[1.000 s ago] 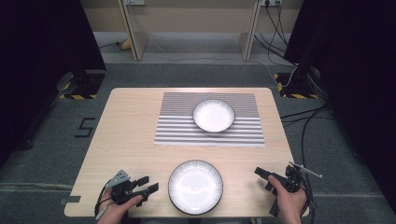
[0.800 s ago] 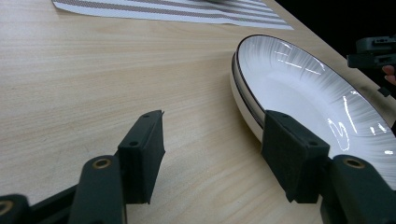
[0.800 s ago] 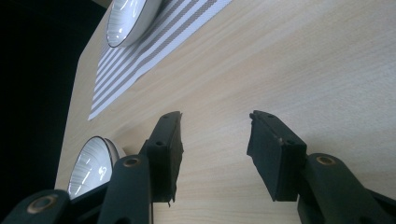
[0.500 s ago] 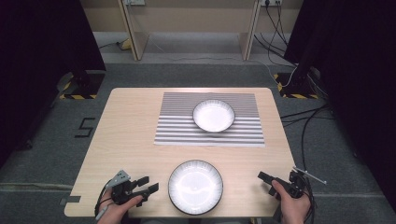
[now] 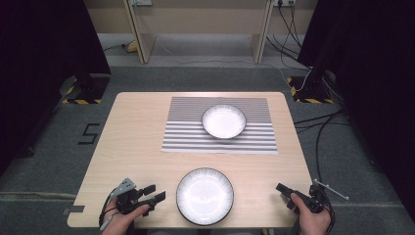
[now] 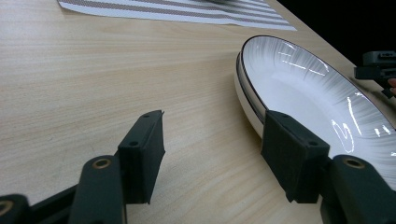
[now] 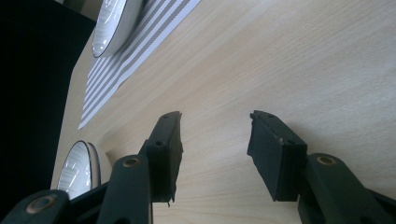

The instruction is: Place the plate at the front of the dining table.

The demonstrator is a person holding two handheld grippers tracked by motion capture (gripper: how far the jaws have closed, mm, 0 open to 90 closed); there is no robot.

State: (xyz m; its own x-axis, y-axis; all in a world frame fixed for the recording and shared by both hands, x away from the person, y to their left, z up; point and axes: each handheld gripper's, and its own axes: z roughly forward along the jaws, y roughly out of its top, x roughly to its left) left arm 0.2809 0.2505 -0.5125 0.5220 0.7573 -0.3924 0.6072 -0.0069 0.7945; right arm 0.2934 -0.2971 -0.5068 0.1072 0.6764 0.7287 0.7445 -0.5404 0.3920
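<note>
Near plate [image 6: 322, 107] cut off by the right and lower edges of the left gripper view, its nearest rim hidden behind one black jaw. Striped mat [image 6: 177, 11] cropped at the top edge there. Far plate [image 7: 114, 23] cut by the top edge of the right gripper view; near plate a mere sliver at lower left, partly behind a jaw. Forearms cropped by the bottom edge of the high view. Right gripper [image 5: 286, 196] there too small to judge jaw spacing. Dark surroundings beside the table [image 5: 137, 137] indistinct.
</note>
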